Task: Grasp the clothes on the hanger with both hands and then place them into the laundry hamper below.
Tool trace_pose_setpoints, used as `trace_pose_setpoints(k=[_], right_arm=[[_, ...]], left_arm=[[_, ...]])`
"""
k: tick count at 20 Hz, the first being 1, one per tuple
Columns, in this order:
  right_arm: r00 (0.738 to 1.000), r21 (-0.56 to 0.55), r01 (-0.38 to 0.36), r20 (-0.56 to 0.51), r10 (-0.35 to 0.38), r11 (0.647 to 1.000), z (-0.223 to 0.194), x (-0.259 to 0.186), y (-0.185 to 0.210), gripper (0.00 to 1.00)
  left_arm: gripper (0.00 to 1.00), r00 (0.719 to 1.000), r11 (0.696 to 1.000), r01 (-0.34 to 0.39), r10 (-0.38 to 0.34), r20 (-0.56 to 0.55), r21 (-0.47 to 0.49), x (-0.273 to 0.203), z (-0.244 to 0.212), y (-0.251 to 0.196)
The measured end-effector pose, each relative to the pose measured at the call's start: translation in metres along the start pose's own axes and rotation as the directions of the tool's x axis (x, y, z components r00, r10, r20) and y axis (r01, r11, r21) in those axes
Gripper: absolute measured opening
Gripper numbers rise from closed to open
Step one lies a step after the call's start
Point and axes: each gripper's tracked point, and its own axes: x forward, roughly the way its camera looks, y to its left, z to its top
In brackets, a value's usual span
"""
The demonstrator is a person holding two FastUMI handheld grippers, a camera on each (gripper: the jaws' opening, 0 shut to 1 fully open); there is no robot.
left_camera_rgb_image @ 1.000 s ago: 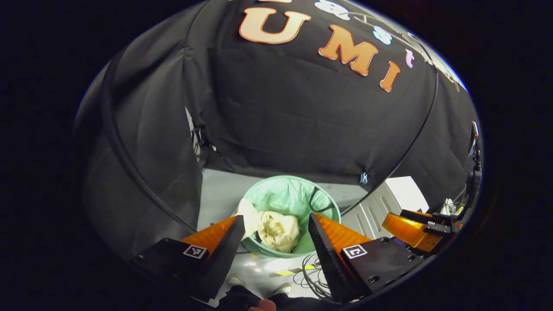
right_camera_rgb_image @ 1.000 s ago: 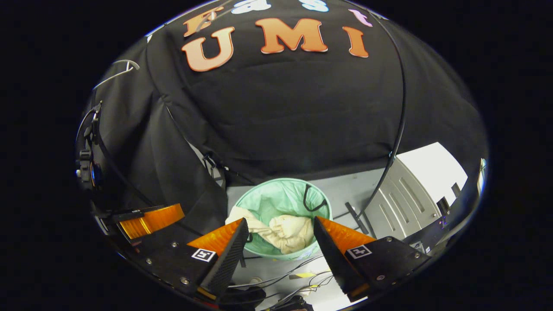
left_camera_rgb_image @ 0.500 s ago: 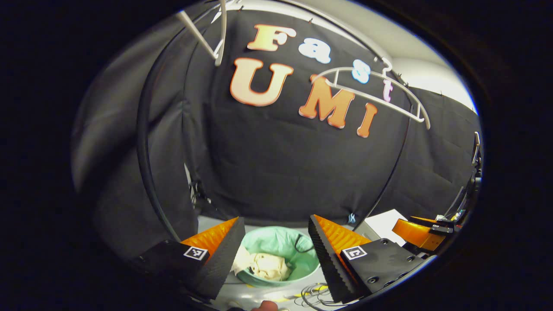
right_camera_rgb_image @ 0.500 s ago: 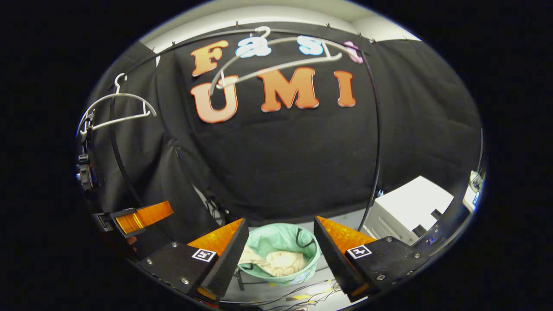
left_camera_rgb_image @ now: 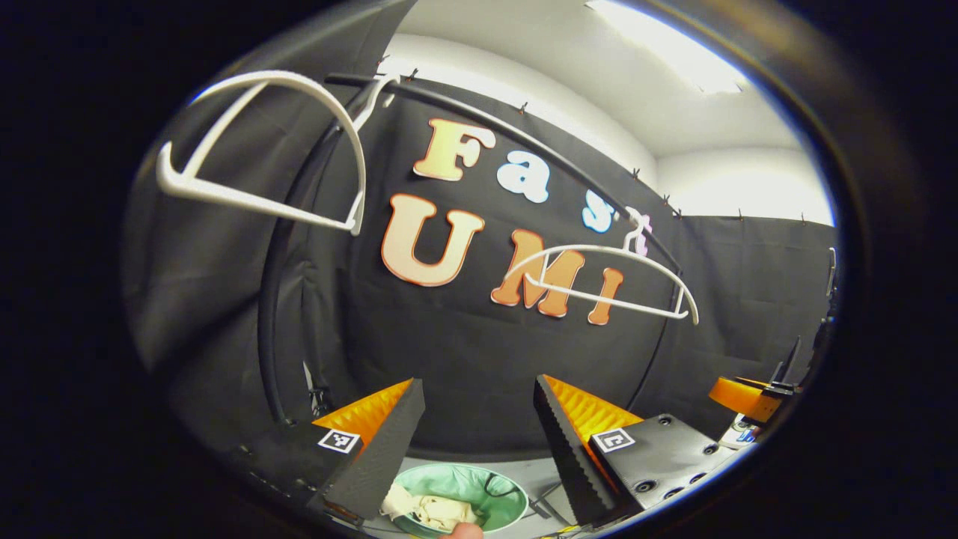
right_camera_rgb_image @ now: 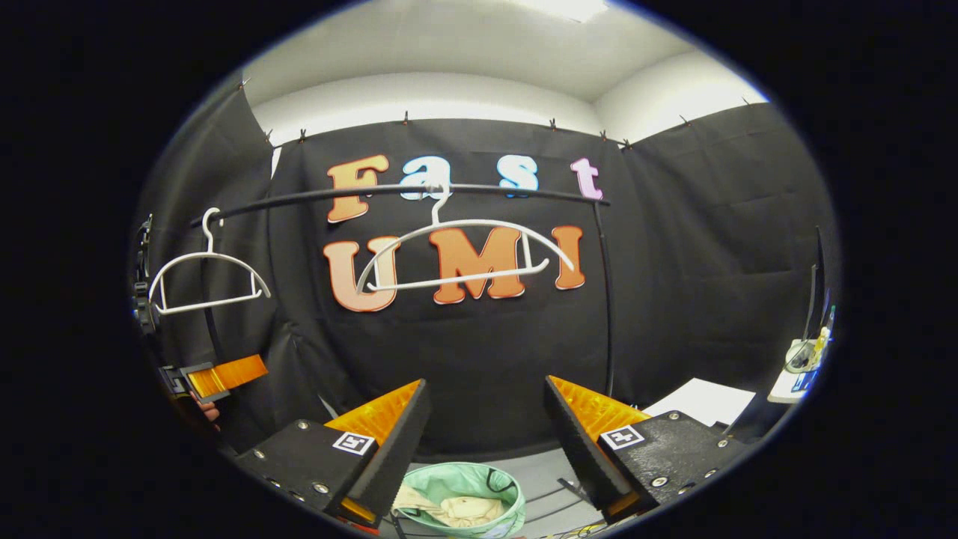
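Across the upper middle of the right gripper view runs the black hanging rail (right_camera_rgb_image: 404, 192), with two bare white hangers on it: the middle hanger (right_camera_rgb_image: 464, 254) at centre frame and the left hanger (right_camera_rgb_image: 206, 281) at the left edge. In the left gripper view the same rail (left_camera_rgb_image: 479, 116) slants from upper left to right, one hanger (left_camera_rgb_image: 262, 161) looming large in the upper left and another (left_camera_rgb_image: 606, 284) right of centre. Neither carries any garment.

At the bottom centre of both views sits the green laundry hamper (right_camera_rgb_image: 498, 483) on the floor, and the cream clothes (right_camera_rgb_image: 460, 510) lie crumpled inside it; in the left gripper view I see the hamper (left_camera_rgb_image: 505, 498) and the clothes (left_camera_rgb_image: 430, 510) just between my fingers at the lower edge.

So I judge the drop already made. With both hangers bare and the clothes inside the hamper, I reckon nothing is left but to draw my hands clear, unless another garment hangs somewhere out of view.

My left gripper (left_camera_rgb_image: 479, 442) has its fingers spread wide, nothing between them, touching nothing. My right gripper (right_camera_rgb_image: 486, 442) is likewise wide apart and empty. At the left edge of the right gripper view I catch my other gripper (right_camera_rgb_image: 221, 376) side on, too small to judge there.
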Motion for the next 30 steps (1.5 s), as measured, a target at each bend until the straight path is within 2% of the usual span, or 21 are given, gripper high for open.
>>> trace_pose_setpoints(k=[2,3,4,8,17,18,19,27,28,30], right_arm=[[0.999,-0.002,0.015,0.031,-0.015,1.000,0.022,-0.008,-0.003,0.94],[0.999,0.001,0.021,0.045,-0.021,1.000,0.031,-0.013,-0.003,0.94],[0.998,0.002,0.025,0.060,-0.025,1.000,0.039,-0.017,-0.004,0.94],[0.995,-0.021,0.028,0.100,-0.026,0.999,0.057,-0.027,-0.001,0.94],[0.994,-0.021,0.028,0.110,-0.025,0.999,0.061,-0.023,-0.001,0.94],[0.994,-0.023,0.029,0.109,-0.026,0.999,0.061,-0.023,-0.003,0.94],[0.993,-0.024,0.031,0.111,-0.028,0.999,0.062,-0.022,-0.005,0.94],[0.994,-0.010,0.039,0.102,-0.038,0.999,0.057,-0.011,-0.014,0.94],[0.994,-0.009,0.041,0.098,-0.040,0.999,0.054,-0.010,-0.015,0.94],[0.995,-0.008,0.044,0.089,-0.043,0.999,0.050,-0.008,-0.017,0.94]], left_arm=[[0.94,0.998,0.999,-0.025,0.023,0.056,0.030,-0.005,0.017,0.002],[1.00,0.996,0.998,-0.037,0.033,0.078,0.046,-0.009,0.026,0.002],[0.96,0.994,0.997,-0.048,0.042,0.099,0.057,-0.014,0.039,0.003],[0.97,0.988,0.995,-0.056,0.043,0.150,0.080,-0.018,0.058,-0.002],[0.97,0.988,0.997,-0.022,0.010,0.155,0.079,-0.004,0.056,-0.021],[0.94,0.988,0.997,-0.022,0.010,0.151,0.077,-0.004,0.055,-0.022],[0.97,0.989,0.997,-0.021,0.010,0.151,0.076,-0.004,0.054,-0.023],[0.97,0.990,0.996,-0.013,0.000,0.141,0.090,0.009,0.051,-0.034],[1.00,0.990,0.995,-0.015,0.001,0.139,0.095,0.010,0.050,-0.034],[0.97,0.990,0.995,-0.014,0.000,0.140,0.099,0.012,0.049,-0.035]])
